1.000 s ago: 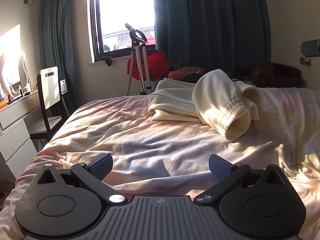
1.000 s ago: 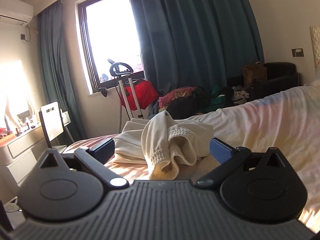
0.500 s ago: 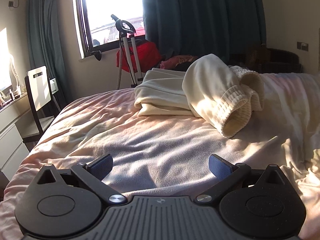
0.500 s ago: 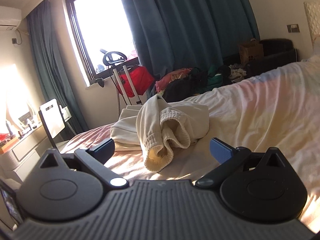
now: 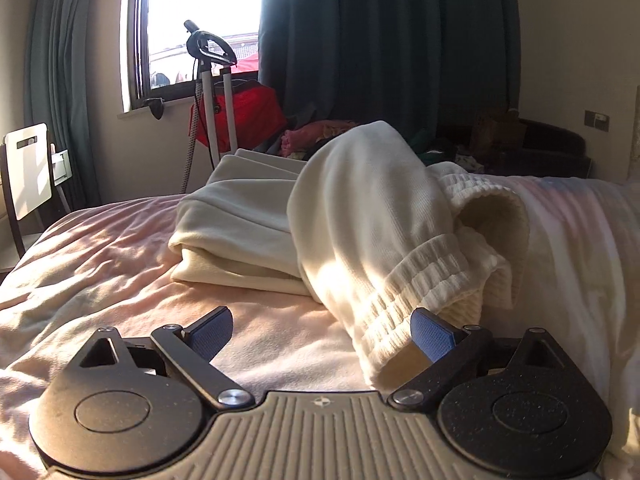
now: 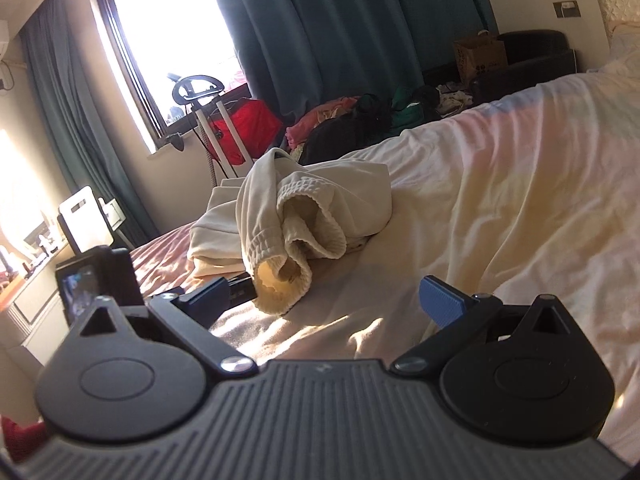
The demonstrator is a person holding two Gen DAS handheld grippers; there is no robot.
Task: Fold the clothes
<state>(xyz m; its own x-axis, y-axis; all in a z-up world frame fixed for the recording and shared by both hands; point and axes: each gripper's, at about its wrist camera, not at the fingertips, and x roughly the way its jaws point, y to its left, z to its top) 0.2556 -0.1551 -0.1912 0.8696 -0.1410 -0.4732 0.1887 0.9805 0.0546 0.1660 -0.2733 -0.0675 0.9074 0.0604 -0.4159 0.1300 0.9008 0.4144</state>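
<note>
A cream garment (image 5: 360, 208) lies bunched on the bed, with a folded part (image 5: 240, 220) to its left and a ribbed cuff (image 5: 404, 312) hanging toward me. My left gripper (image 5: 320, 334) has its jaws wide and closing; the cuff sits between them against the right pad (image 5: 432, 334), unpinched. In the right wrist view the garment (image 6: 312, 208) is a little ahead. My right gripper (image 6: 323, 300) stands open over the sheet with nothing between its fingers. One of the left gripper's fingers (image 6: 240, 286) reaches the cuff's opening (image 6: 280, 284) from the left.
The bed sheet (image 5: 120, 264) is rumpled and sunlit. Beyond the bed stand a garment steamer (image 5: 212, 92), a red bag (image 5: 248, 116), a clothes pile (image 6: 360, 116) and dark curtains (image 5: 380, 40). A white-backed chair (image 5: 28, 168) and a desk (image 6: 24, 280) are at left.
My left gripper has moved forward to the garment, and the cuff now lies between its fingers. My right gripper has dipped and rolled, and the left gripper has entered its view.
</note>
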